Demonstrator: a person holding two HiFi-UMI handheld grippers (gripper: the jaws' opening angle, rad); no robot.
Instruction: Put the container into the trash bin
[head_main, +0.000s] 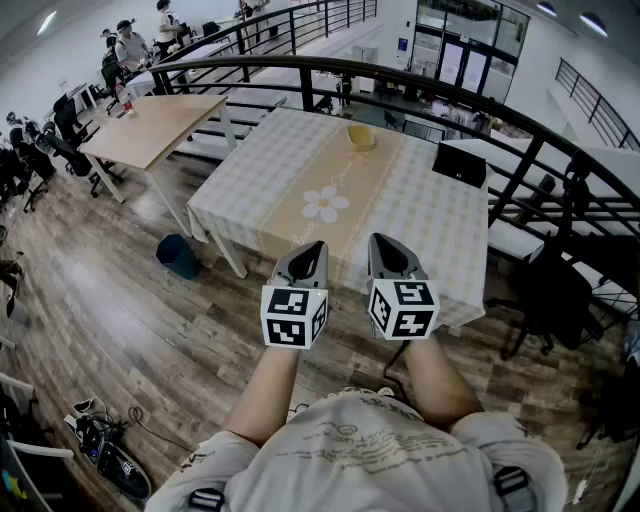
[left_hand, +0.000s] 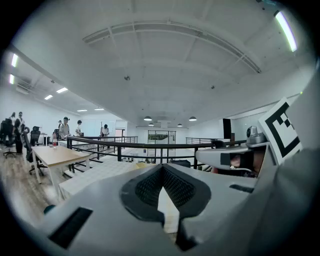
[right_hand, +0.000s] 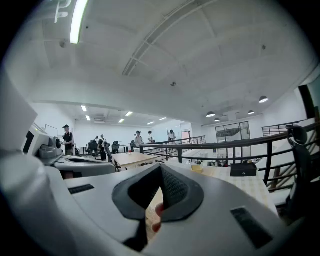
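Nothing of the task is done yet: the yellow container (head_main: 361, 137) sits at the far side of the surface (head_main: 440, 215), well apart from the blue trash bin (head_main: 178, 256) on the floor. The left gripper (head_main: 309, 250) and right gripper (head_main: 385, 248) hover near, the jaws of these 2 closed on nothing

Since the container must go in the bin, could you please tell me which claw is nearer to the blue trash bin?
Left. The left claw hangs right of the blue trash bin on the floor; the right claw is farther right, beyond the left one.
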